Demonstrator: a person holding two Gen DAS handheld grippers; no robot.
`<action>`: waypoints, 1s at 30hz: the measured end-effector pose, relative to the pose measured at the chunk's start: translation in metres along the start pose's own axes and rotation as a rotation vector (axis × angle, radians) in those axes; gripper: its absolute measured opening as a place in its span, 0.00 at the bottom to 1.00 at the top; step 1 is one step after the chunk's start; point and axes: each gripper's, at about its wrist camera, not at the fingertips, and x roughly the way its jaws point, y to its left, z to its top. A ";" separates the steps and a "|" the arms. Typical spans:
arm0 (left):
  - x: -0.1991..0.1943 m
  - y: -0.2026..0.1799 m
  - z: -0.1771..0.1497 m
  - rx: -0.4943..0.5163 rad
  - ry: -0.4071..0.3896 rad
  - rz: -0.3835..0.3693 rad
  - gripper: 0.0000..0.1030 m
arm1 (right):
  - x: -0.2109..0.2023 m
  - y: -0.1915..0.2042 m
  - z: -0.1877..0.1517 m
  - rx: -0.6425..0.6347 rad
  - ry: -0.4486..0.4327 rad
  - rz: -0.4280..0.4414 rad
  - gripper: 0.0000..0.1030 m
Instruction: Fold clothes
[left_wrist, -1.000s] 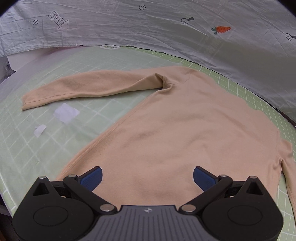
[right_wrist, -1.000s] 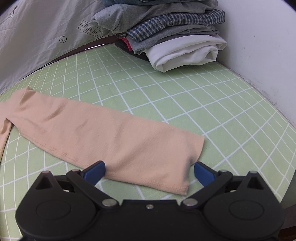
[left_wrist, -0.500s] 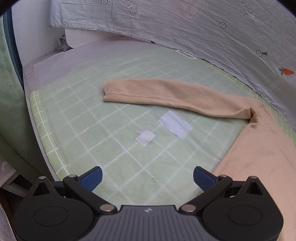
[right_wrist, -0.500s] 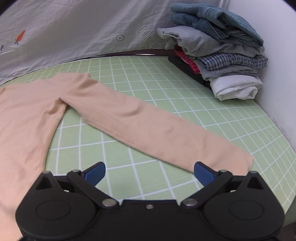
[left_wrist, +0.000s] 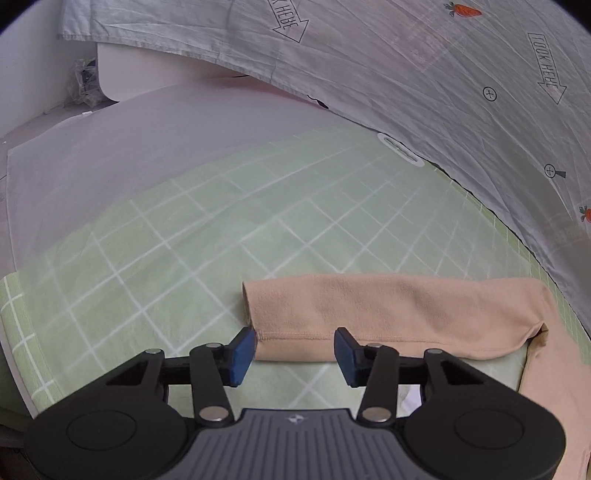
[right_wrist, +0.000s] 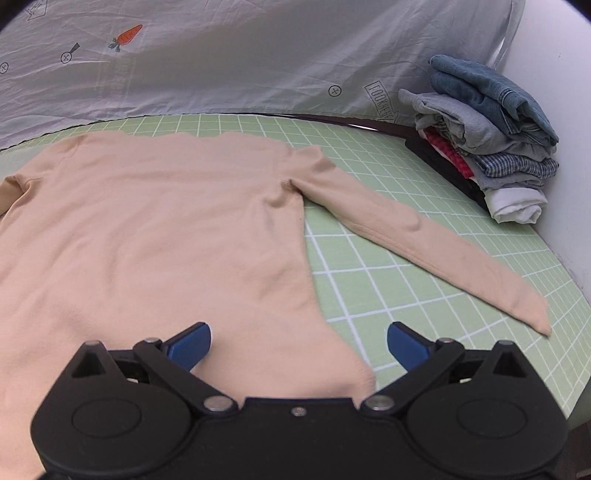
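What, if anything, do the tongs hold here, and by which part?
Nothing yet. The left tongs have been closing around the sweater's sleeve cuff, pads apart. The right tongs are open over its hem.

The left tongs (left_wrist: 294, 350) swung out to the sweater's left sleeve cuff (left_wrist: 258, 317) and were closing around it; the right tongs (right_wrist: 299, 345) moved from the right sleeve (right_wrist: 424, 243) to the hem corner (right_wrist: 354, 373).

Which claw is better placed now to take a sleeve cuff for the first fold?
Left, probably. The left claw has been closing, with the sleeve cuff just ahead between its pads. The right claw hangs open over the sweater hem, far from its own sleeve end.
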 end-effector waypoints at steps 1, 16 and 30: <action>0.005 0.000 0.003 0.018 0.010 -0.002 0.47 | -0.003 0.006 -0.002 -0.004 0.003 -0.003 1.00; -0.003 -0.011 -0.019 0.169 -0.042 0.016 0.05 | -0.005 0.033 -0.007 -0.100 0.062 -0.015 1.00; -0.027 -0.004 -0.061 0.034 0.091 -0.035 0.14 | 0.016 0.023 0.008 -0.150 0.060 0.095 1.00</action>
